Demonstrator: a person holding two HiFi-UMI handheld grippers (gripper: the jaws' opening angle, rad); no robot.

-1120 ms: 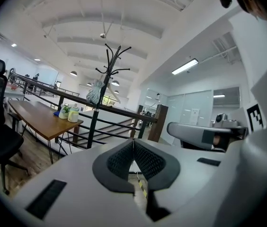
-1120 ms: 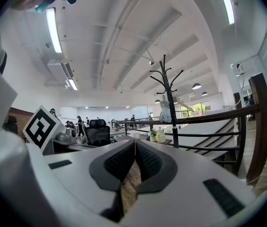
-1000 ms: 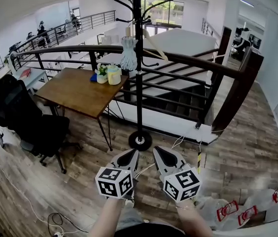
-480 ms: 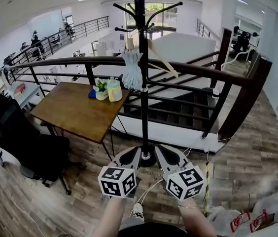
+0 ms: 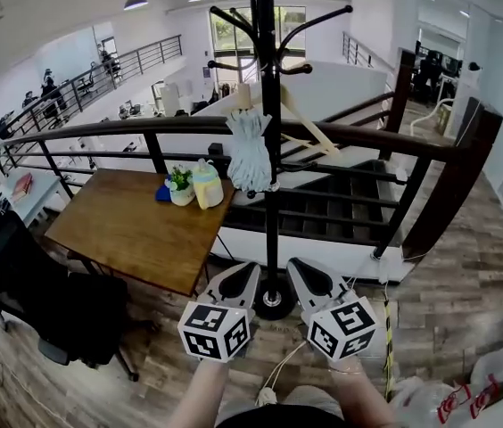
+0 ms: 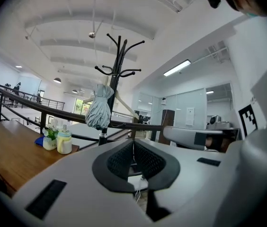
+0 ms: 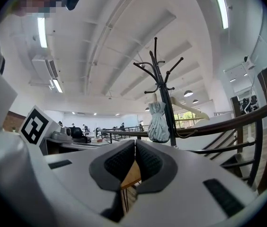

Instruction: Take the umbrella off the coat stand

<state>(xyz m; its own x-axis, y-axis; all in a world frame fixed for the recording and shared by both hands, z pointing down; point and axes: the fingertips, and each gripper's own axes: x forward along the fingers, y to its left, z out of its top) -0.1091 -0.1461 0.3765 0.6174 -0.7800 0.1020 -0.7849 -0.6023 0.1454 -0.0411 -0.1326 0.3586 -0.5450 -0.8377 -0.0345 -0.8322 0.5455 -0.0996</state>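
Coat stand (image 5: pixel 272 217) top (head view) cropped

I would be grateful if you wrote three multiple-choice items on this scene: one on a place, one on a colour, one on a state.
1. Where is the umbrella?
A) hanging on the coat stand
B) lying on the wooden table
C) lying on the floor

2. What colour is the coat stand?
A) white
B) black
C) red

3. How are the left gripper and the right gripper?
A) both shut and empty
B) both open
C) both shut on the umbrella

Answers:
1 A: the folded umbrella hangs beside the pole, below the hooks.
2 B: the pole, hooks and base are all black.
3 A: each gripper view shows the jaws together with nothing between them.
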